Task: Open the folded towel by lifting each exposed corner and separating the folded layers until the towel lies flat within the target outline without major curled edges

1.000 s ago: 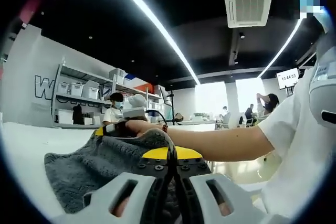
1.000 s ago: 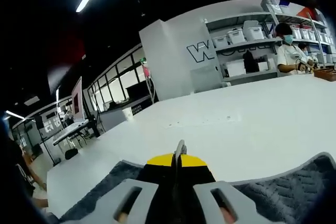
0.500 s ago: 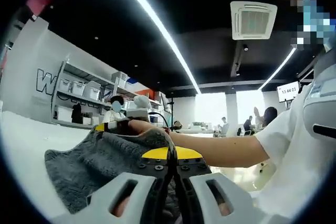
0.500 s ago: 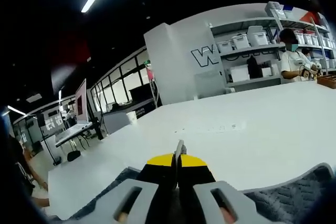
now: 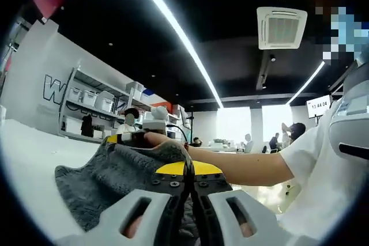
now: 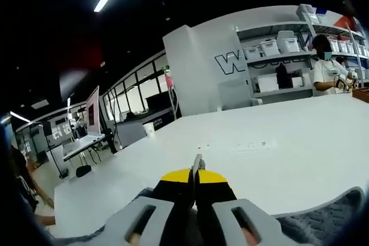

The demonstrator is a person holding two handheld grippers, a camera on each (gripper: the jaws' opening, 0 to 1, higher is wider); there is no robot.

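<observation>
2 grippers, my left gripper and right gripper, each pinch the grey towel above the white table.

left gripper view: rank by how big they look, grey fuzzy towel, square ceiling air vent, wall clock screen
1. Grey fuzzy towel, though it is nearest the camera.
2. Square white ceiling air vent.
3. Small wall clock screen.

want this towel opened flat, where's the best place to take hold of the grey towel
Judging from the left gripper view, grip the grey towel at its raised upper edge, near the corners, coming from the near side along the table. That edge already stands lifted while the rest sags below it. Both grippers' jaws look shut there now.
</observation>
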